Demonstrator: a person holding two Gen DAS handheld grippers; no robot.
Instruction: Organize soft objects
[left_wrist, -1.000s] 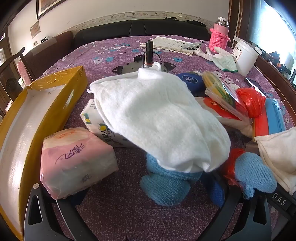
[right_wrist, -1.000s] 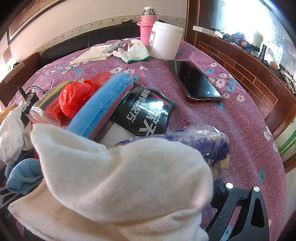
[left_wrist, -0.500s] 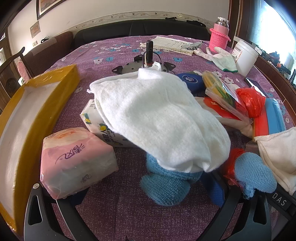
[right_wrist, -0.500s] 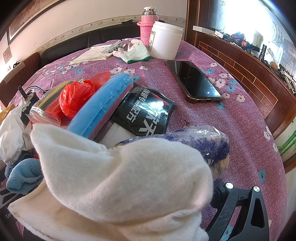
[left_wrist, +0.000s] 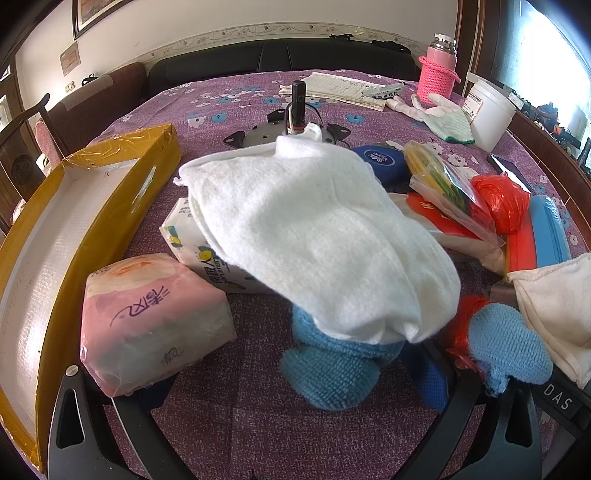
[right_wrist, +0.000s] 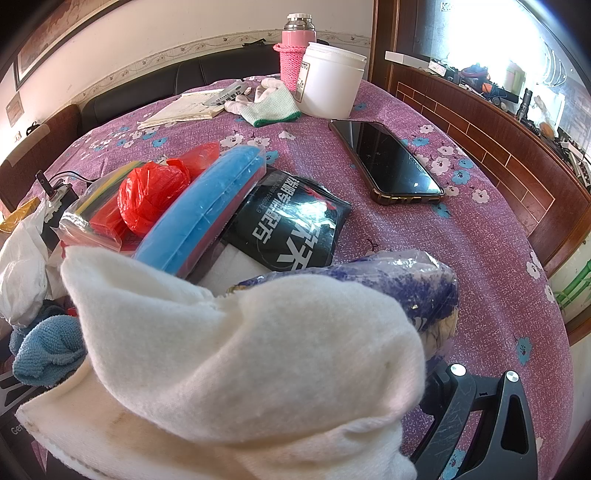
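Note:
In the left wrist view my left gripper (left_wrist: 288, 384) is open, its fingers wide apart at the bottom. Between them lie a pink tissue pack (left_wrist: 147, 321) on the left and a blue microfibre cloth (left_wrist: 328, 369) in the middle. A white cloth (left_wrist: 314, 236) drapes over the blue cloth and a white tissue box (left_wrist: 199, 251). In the right wrist view a cream towel (right_wrist: 229, 369) fills the foreground and hides most of my right gripper (right_wrist: 258, 424); only its right finger (right_wrist: 480, 417) shows. A purple plastic-wrapped pack (right_wrist: 399, 284) lies just behind the towel.
A yellow cardboard box (left_wrist: 48, 236) stands open at the left. Red bag (left_wrist: 502, 199), blue pads (left_wrist: 546, 232), a second blue cloth (left_wrist: 509, 350) and a black packet (right_wrist: 291, 225) crowd the right. A phone (right_wrist: 391, 162), white tub (right_wrist: 328, 85), pink flask (right_wrist: 291, 51) and gloves (right_wrist: 269, 103) sit further back.
The yellow box has shifted a little at the left of the left wrist view. Both grippers and the cloths have stayed put.

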